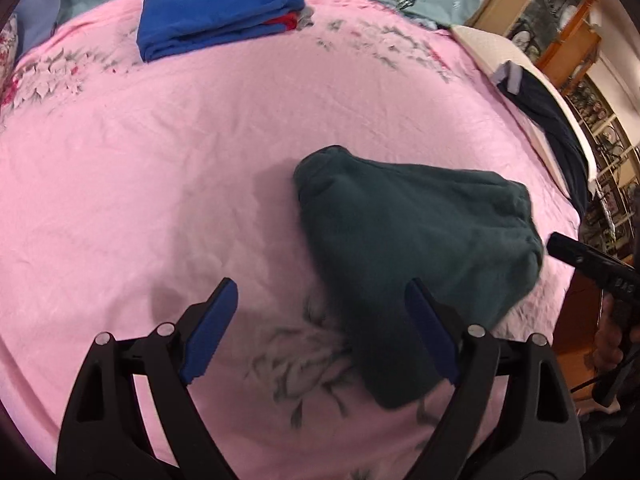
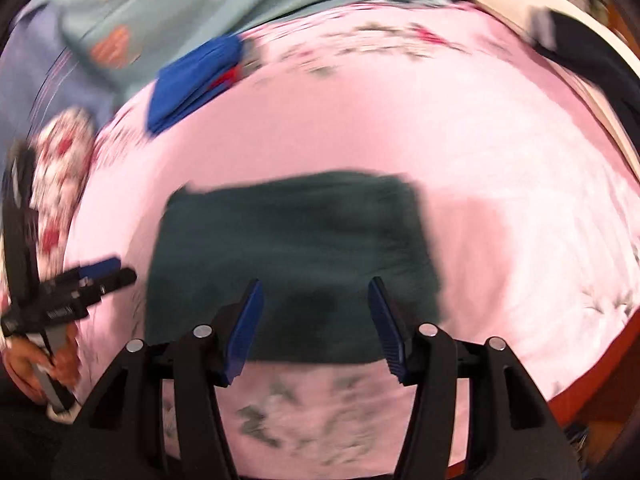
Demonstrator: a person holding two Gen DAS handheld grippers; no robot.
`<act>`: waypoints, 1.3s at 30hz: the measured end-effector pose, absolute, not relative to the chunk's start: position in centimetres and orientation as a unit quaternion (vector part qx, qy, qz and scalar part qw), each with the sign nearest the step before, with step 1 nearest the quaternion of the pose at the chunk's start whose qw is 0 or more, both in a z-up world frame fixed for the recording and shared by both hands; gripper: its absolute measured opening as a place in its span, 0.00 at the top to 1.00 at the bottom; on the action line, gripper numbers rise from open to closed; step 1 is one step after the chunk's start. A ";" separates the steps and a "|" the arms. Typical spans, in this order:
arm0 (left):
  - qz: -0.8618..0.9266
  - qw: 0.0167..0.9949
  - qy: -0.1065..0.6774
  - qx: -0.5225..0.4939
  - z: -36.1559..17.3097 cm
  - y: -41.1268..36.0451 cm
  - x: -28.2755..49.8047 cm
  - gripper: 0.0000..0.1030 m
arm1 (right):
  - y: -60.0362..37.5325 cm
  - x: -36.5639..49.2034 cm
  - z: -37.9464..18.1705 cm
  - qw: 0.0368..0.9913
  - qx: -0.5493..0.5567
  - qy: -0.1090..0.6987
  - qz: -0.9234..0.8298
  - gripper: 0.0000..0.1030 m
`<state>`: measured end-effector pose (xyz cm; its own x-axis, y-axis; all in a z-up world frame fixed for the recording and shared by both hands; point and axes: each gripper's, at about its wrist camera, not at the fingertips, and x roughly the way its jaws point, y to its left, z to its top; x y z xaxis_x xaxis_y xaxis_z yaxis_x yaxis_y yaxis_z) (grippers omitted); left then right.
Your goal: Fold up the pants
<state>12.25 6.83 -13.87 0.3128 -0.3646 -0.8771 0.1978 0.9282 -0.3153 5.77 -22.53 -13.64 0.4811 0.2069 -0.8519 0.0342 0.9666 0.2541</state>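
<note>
Two grippers, one garment, catalogued as follows. Item: dark green pants point(image 2: 288, 264), folded into a compact rectangular bundle, lying flat on the pink floral bedsheet point(image 1: 160, 160) toward its near edge. In the right wrist view the bundle's long axis runs side to side across the frame, its near edge straight; in the left wrist view it lies on a diagonal, one rounded end pointing up and left, the narrower end reaching down between the fingers. Left gripper point(image 1: 324, 336): tilted steeply down over the sheet, blue-padded fingers point(image 1: 210, 332) spread wide, nothing clamped; its right finger overlaps the bundle's edge in the view, and contact cannot be judged. Right gripper point(image 2: 316, 328): also pitched down, above the bundle's near edge, jaws apart with cloth seen between but not pressed by the pads; that view is blurred. Each gripper appears at the margin of the other's view, with a hand point(image 2: 28, 364) on the left gripper's handle. Also present: folded blue garments point(image 1: 220, 12) at the far side of the sheet, well apart from the pants; dark clothing point(image 1: 560, 128) at the right edge of the bed.
</note>
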 end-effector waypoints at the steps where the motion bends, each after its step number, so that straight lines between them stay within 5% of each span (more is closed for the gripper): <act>1: -0.173 0.801 0.566 -0.092 -14.3 6.8 13.2 0.16 | -23.3 6.2 -13.6 0.853 0.117 0.506 0.044 0.41; 16: -0.128 0.776 0.601 -0.139 -15.0 4.3 16.9 0.16 | -29.0 14.2 -18.6 0.794 0.158 0.563 0.166 0.41; 22: -0.283 0.756 0.573 -0.143 -11.5 -2.9 15.0 0.16 | -28.7 15.3 -19.0 0.785 0.164 0.546 0.242 0.41; 33: -0.383 0.676 0.620 -0.110 -15.4 -11.3 13.8 0.17 | -29.7 19.2 -21.2 0.689 0.232 0.569 0.385 0.41; 39: -0.375 0.685 0.617 -0.102 -15.5 -11.3 13.4 0.16 | -26.4 21.8 -21.2 0.624 0.158 0.598 0.477 0.41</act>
<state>13.45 -11.33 -15.47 -0.0410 -0.6385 -0.7685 0.3879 0.6987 -0.6011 21.84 -26.40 -21.21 -0.1717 0.7846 -0.5958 -0.4065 0.4945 0.7683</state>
